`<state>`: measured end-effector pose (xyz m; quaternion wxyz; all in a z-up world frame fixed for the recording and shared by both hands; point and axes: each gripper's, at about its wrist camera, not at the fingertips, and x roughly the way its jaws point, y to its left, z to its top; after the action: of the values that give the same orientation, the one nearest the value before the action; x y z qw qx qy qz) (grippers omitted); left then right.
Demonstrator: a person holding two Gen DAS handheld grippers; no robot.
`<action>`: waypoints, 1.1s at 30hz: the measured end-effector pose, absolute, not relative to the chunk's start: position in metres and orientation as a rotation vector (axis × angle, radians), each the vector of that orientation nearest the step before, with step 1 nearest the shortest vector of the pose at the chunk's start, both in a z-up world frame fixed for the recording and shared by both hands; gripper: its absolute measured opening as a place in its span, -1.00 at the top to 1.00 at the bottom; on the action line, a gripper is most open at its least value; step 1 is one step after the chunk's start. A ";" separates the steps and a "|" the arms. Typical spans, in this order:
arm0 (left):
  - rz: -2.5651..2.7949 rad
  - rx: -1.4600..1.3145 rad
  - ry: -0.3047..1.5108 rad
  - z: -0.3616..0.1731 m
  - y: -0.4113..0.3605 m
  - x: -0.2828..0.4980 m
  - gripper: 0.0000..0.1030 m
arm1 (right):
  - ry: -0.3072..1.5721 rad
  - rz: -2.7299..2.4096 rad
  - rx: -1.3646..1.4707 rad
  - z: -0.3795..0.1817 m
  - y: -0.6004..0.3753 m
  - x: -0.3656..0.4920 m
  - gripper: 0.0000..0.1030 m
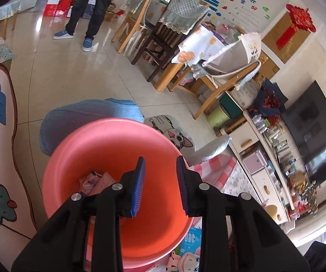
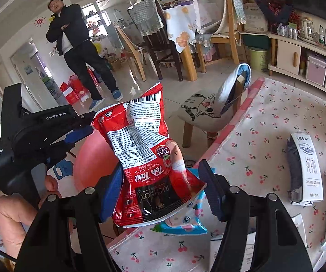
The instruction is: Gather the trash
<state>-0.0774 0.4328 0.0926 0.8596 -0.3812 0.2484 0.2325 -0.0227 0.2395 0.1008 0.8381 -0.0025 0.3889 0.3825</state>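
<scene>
The red milk-tea packet (image 2: 149, 158) is clamped in the right gripper (image 2: 163, 188) beside the pink basin (image 1: 108, 140), evidently for dropping; the left gripper (image 1: 160, 181), held over it, is parted and empty.

The red snack bag (image 2: 149, 158) in my right claw (image 2: 163, 188) sits upside down to me; on it I read "Teh Tarik", "INSTANT MILK-TEA", "3in1 Original", "RICHBOY" and "NUTRITION FACTS" above a table of print too small to read, with a barcode near its far end. My left claw (image 2: 81, 133), seen from the right wrist, carries "GenRobot.AI" on its arm and "Data Acquisition System" on its body. The white carton (image 2: 308, 170) on the surface bears characters I cannot read.
</scene>
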 end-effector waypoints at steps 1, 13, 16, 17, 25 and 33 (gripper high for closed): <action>0.503 -0.796 0.517 0.093 0.435 -0.079 0.42 | 0.821 0.817 -0.021 0.100 0.247 -0.023 -0.28; 0.554 -0.774 0.509 0.097 0.446 -0.082 0.39 | 0.843 0.796 -0.069 0.081 0.275 -0.012 -0.77; 0.568 -0.774 0.505 0.098 0.445 -0.081 0.18 | 0.863 0.684 -0.101 0.072 0.255 -0.012 -0.78; 0.570 -0.769 0.504 0.098 0.445 -0.082 0.11 | 0.888 0.661 -0.096 0.067 0.250 -0.011 -0.78; 0.576 -0.745 0.509 0.098 0.439 -0.081 -0.14 | 1.005 0.634 -0.116 0.029 0.245 -0.020 -0.78; 0.576 -0.735 0.520 0.094 0.436 -0.081 -0.22 | 0.962 0.583 -0.195 0.011 0.246 -0.030 -0.17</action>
<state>-0.0807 0.4359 0.0942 0.8605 -0.3504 0.2479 0.2743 -0.0296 0.2456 0.0113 0.8414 -0.0925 0.4553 0.2761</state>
